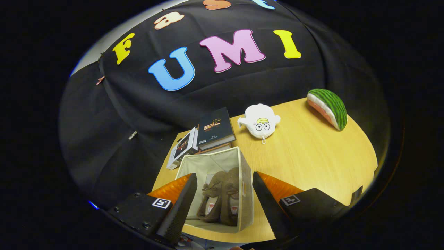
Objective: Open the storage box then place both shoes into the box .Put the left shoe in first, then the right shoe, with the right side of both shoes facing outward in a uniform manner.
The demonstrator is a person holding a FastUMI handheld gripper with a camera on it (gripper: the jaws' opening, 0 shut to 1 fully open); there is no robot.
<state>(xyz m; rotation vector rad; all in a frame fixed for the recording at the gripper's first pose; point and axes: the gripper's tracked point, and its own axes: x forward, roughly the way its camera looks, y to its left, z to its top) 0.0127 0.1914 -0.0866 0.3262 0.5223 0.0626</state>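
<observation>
A pale fabric storage box stands open on the wooden table, right below and between my fingers. Two brown shoes lie side by side inside it: one on the left, the other on the right, each with a small bow on top. My gripper hovers above the box, open, with nothing held; one fingertip is over the box's left wall, the other past its right wall.
Beyond the box lie a dark book and a white boxed book. A white plush toy sits further right, and a watermelon-slice plush near the table's far right edge. Black cloth wall stands behind.
</observation>
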